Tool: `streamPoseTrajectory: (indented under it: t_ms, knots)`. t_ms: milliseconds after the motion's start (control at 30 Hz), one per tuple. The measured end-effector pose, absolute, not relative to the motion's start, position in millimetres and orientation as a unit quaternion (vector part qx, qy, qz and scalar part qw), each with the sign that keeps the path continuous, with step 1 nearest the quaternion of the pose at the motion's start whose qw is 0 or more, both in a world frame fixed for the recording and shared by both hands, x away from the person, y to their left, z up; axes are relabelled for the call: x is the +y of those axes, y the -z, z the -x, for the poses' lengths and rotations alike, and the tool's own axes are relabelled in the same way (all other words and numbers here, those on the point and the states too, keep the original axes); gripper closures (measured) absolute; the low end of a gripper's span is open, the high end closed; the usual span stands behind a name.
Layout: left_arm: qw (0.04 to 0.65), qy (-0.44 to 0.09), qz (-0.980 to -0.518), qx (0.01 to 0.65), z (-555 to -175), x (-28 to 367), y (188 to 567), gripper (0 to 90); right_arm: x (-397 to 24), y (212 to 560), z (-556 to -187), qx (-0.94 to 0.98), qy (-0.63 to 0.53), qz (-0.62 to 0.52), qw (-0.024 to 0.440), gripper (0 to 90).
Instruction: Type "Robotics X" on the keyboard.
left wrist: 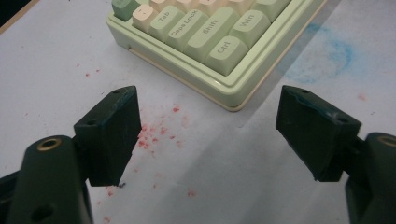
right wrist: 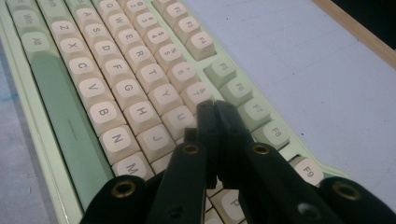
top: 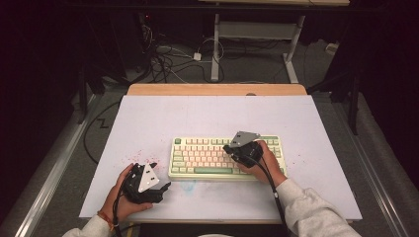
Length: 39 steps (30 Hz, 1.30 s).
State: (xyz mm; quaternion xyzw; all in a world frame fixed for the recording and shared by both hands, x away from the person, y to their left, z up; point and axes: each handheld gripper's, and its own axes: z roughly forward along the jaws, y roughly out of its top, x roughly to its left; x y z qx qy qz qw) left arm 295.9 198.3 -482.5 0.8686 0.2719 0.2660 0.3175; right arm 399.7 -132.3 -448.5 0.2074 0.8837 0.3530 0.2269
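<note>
On white mat (top: pixel 148 118), near front edge: green-and-cream keyboard (top: pixel 197 158). Over its right half, above the number row: right gripper (right wrist: pixel 215 109), jaws pressed together, nothing between. Just off keyboard's left corner, over red specks (left wrist: pixel 159 133): left gripper (left wrist: pixel 208 126), jaws spread wide, empty.

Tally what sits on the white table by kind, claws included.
Keyboard, pale green with cream keys: 1
Claws: 2, the left claw open beside the keyboard, the right claw shut over the keys
Total: 3
</note>
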Motion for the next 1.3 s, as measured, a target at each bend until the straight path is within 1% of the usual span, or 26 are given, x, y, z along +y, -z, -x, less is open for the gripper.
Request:
streamPoseTrajectory:
  t_ms: [167, 233, 300, 367, 400, 433, 500, 533, 567, 600, 667, 700, 733, 767, 800, 933, 1033, 1067, 1100, 1133, 1167, 1200, 1233, 1267, 1300]
  knots:
    - [0.309, -0.267, -0.871, 0.273, -296, 199, 484, 23.5, -135, 446, -398, 0.881, -0.362, -0.206, 0.224, 84.5]
    - [0.309, -0.266, -0.871, 0.274, -297, 199, 484, 25.1, -136, 444, -397, 0.877, -0.369, -0.207, 0.228, 79.9]
    - [0.311, -0.263, -0.871, 0.274, -297, 199, 484, 26.3, -137, 442, -395, 0.873, -0.378, -0.206, 0.23, 72.5]
    - [0.309, -0.264, -0.871, 0.276, -297, 199, 484, 27.1, -137, 442, -394, 0.871, -0.383, -0.207, 0.23, 71.1]
    - [0.308, -0.261, -0.872, 0.276, -298, 200, 484, 28.0, -138, 440, -393, 0.869, -0.385, -0.206, 0.232, 64.8]
    - [0.308, -0.26, -0.873, 0.275, -298, 200, 484, 29.4, -138, 440, -392, 0.867, -0.389, -0.206, 0.234, 61.7]
    - [0.307, -0.259, -0.873, 0.276, -298, 200, 484, 29.6, -139, 439, -391, 0.865, -0.395, -0.205, 0.234, 60.3]
    - [0.308, -0.258, -0.873, 0.277, -298, 200, 484, 30.0, -140, 437, -389, 0.858, -0.405, -0.208, 0.238, 52.3]
    - [0.308, -0.256, -0.873, 0.277, -298, 201, 484, 30.0, -140, 437, -389, 0.858, -0.405, -0.208, 0.238, 52.3]
    - [0.308, -0.256, -0.873, 0.278, -298, 201, 484, 31.7, -141, 435, -388, 0.854, -0.412, -0.208, 0.242, 45.3]
    - [0.307, -0.252, -0.874, 0.278, -298, 201, 484, 31.7, -141, 435, -386, 0.85, -0.415, -0.212, 0.246, 36.8]
    - [0.307, -0.252, -0.875, 0.278, -298, 201, 484, 31.7, -142, 434, -385, 0.848, -0.415, -0.215, 0.25, 34.1]
    - [0.308, -0.251, -0.874, 0.279, -298, 201, 484, 31.7, -142, 434, -384, 0.846, -0.416, -0.217, 0.254, 32.2]
    - [0.309, -0.251, -0.874, 0.28, -298, 202, 484, 31.7, -142, 434, -384, 0.846, -0.416, -0.217, 0.254, 32.2]
    - [0.311, -0.248, -0.874, 0.281, -298, 202, 484, 30.9, -144, 433, -383, 0.841, -0.415, -0.227, 0.263, 28.7]
    - [0.313, -0.242, -0.874, 0.282, -299, 203, 483, 31.7, -148, 432, -380, 0.835, -0.423, -0.229, 0.269, 25.2]
    - [0.309, -0.241, -0.877, 0.277, -299, 204, 483, 36.2, -149, 431, -377, 0.833, -0.419, -0.228, 0.28, 24.3]
    - [0.308, -0.238, -0.879, 0.276, -299, 204, 482, 39.2, -150, 431, -376, 0.834, -0.417, -0.225, 0.283, 24.6]
    - [0.311, -0.232, -0.879, 0.275, -299, 205, 482, 43.9, -150, 431, -375, 0.835, -0.416, -0.222, 0.284, 24.8]
    - [0.315, -0.224, -0.88, 0.277, -300, 207, 481, 52.9, -152, 431, -372, 0.834, -0.417, -0.22, 0.287, 24.9]
    - [0.316, -0.216, -0.879, 0.283, -300, 208, 480, 52.9, -152, 431, -372, 0.834, -0.417, -0.22, 0.287, 24.9]
    - [0.316, -0.213, -0.88, 0.285, -301, 209, 480, 62.2, -152, 431, -371, 0.834, -0.417, -0.219, 0.288, 24.9]
    - [0.315, -0.211, -0.881, 0.284, -301, 210, 479, 67.2, -154, 431, -369, 0.833, -0.415, -0.219, 0.292, 24.9]
    - [0.314, -0.208, -0.882, 0.284, -301, 210, 479, 71.1, -154, 431, -369, 0.833, -0.415, -0.219, 0.292, 24.9]
    - [0.312, -0.204, -0.883, 0.285, -302, 210, 479, 71.1, -155, 432, -368, 0.833, -0.413, -0.218, 0.296, 24.9]
